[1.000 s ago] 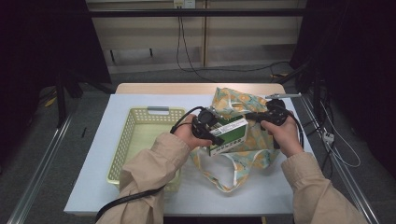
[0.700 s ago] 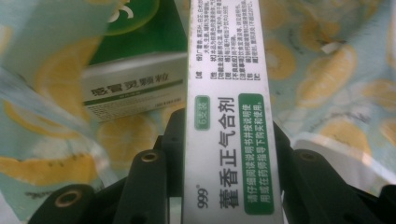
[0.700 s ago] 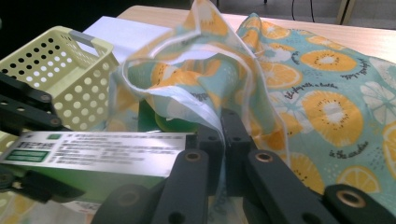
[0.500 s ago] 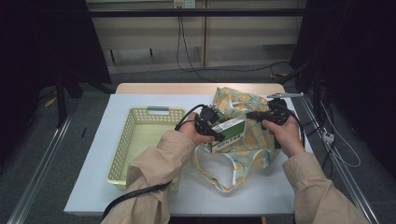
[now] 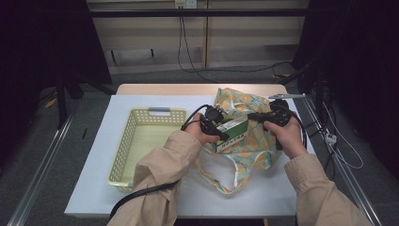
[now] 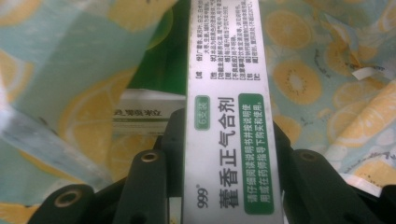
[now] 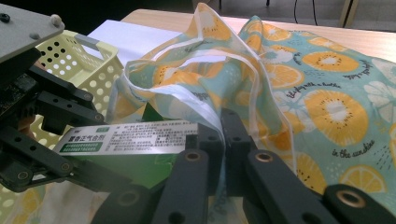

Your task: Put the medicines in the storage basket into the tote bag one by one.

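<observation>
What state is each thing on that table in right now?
Medicine box: closed, lifted, clamped in the left gripper, partway into the bag's mouth.
Fruit-print bag: lying crumpled on the table, its mouth held up by the right gripper, shut on the rim.
Yellow basket: upright; no contents visible from above.
Table: covered with a white sheet.

The green-and-white cardboard medicine box [image 6: 227, 112] has a smooth, slightly glossy printed face. The thin fruit-print cloth bag [image 7: 322, 88] looks soft, matt and creased. The pale yellow perforated plastic basket [image 5: 123, 150] has a dull sheen. Both black grippers, left [image 5: 217, 133] and right [image 7: 223, 126], look like matt hard plastic.
</observation>
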